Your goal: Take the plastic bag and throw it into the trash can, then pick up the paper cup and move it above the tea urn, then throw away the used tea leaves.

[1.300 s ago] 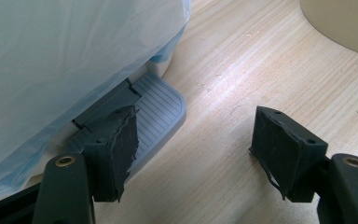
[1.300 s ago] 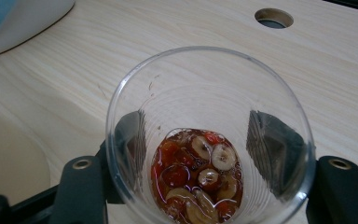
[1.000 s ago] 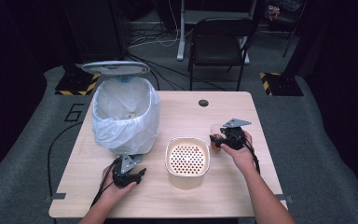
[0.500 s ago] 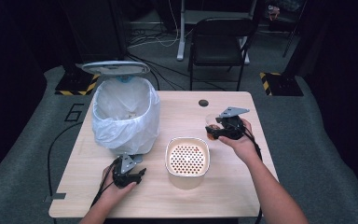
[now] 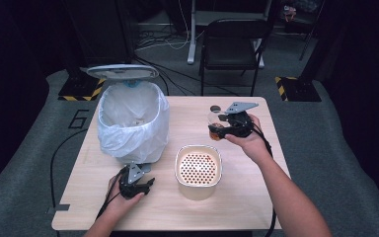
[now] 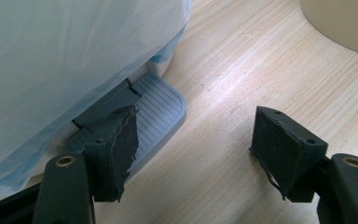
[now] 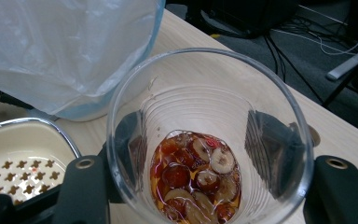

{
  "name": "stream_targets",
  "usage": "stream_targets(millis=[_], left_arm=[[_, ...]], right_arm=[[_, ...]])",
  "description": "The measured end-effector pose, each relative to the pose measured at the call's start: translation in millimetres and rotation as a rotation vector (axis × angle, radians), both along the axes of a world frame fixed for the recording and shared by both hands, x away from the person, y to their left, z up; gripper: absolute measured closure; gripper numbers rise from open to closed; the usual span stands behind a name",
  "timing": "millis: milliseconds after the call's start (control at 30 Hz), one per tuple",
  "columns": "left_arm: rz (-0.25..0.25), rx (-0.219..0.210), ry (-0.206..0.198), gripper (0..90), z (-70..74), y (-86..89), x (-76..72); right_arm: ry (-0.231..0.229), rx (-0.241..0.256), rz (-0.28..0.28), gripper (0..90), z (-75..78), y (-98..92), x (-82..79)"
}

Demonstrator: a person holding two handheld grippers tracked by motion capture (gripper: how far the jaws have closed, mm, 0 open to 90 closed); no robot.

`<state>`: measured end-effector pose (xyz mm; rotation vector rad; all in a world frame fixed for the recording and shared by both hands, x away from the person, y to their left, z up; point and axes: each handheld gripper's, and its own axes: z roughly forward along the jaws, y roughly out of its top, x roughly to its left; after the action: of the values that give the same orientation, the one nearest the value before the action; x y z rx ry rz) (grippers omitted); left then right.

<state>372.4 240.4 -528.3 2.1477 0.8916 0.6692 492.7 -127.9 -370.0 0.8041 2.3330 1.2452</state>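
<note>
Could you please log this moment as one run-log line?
right gripper: shut on glass cup of fruit in liquid, lifted | left gripper: open, at bin pedal | strainer bowl: on table

Black chair (image 5: 233,45) and cables (image 5: 168,42) behind the table (image 5: 256,197).

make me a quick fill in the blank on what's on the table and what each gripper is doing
1. The right gripper is shut on a clear ____ with fruit slices in reddish liquid.
2. The bin is lined with a white ____.
3. The left gripper rests with its jaws ____, beside the bin's pedal.
4. The strainer sits ____ the two grippers.

Missing words: cup; bag; open; between
</note>
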Motion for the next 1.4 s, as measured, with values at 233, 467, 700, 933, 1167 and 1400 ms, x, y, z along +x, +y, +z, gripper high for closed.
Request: stream_targets(millis=[233, 467, 700, 933, 1167, 1400], left_arm=[[0.0, 0.0, 0.0, 31.3, 0.0, 0.0, 0.0], [0.001, 0.0, 0.0, 31.3, 0.0, -0.1, -0.1], [0.004, -0.001, -0.006, 31.3, -0.4, -0.3, -0.1], [0.004, -0.001, -0.006, 31.3, -0.4, -0.3, -0.1], [0.004, -0.001, -0.006, 31.3, -0.4, -0.3, -0.1], [0.007, -0.002, -0.006, 31.3, -0.4, -0.4, -0.2]], right_arm=[[-0.015, -0.005, 0.046, 39.3, 5.8, 10.1, 7.9], [-0.048, -0.019, 0.109, 39.5, 5.7, 16.1, 5.6], [-0.131, -0.04, 0.177, 40.1, 11.0, 20.8, -3.8], [-0.176, -0.069, 0.219, 40.6, 14.2, 23.2, -9.0], [-0.207, -0.101, 0.246, 40.8, 14.1, 24.9, -13.2], [-0.242, -0.134, 0.276, 41.2, 14.2, 27.4, -19.0]])
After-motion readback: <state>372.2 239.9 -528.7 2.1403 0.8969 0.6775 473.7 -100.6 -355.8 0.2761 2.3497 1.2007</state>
